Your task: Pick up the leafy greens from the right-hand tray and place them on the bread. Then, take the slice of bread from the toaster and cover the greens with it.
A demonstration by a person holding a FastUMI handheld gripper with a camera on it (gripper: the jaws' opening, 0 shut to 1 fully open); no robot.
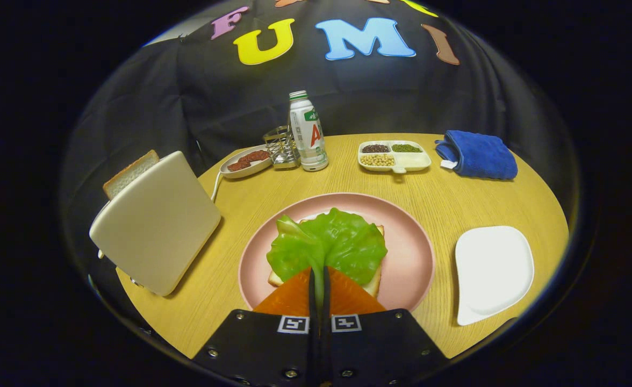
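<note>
On the bread [374, 284], greens [329, 244] fan away from the clamped tool [319, 279].

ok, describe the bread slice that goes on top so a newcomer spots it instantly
Start at the pink plate where the gripper pinches the greens, fingers shut on the leaf. Beside it stands a cream toaster. The bread slice sticks up from its top, upright, unlike the flat slice under the greens.

Green leaf [329, 242] lies on plated bread [372, 285].
</note>
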